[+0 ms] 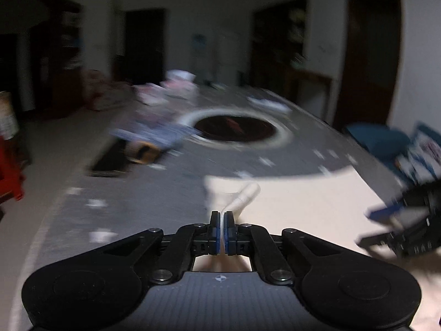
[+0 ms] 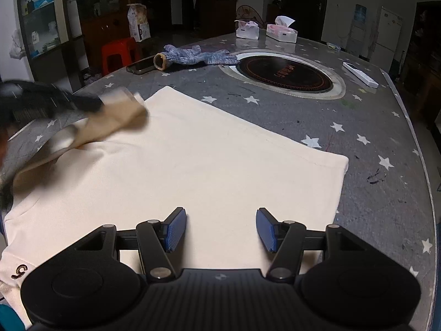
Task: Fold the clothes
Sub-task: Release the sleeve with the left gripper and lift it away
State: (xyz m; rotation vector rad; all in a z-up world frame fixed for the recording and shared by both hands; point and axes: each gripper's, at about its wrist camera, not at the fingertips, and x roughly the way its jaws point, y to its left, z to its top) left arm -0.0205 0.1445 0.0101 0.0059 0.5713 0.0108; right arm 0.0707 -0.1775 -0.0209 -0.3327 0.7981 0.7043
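A cream shirt lies spread flat on the grey star-patterned table; it also shows in the left wrist view. My left gripper is shut on a fold of the shirt's fabric and holds it lifted above the cloth. In the right wrist view the left gripper is a blurred dark shape at the left, with the lifted cloth trailing from it. My right gripper is open and empty, just above the shirt's near part. It shows blurred at the right edge of the left wrist view.
A round black hotplate is set in the table's middle. A blue knitted glove and a phone lie beyond the shirt. Two tissue boxes stand at the far edge, a white box at the right. A red stool stands beside the table.
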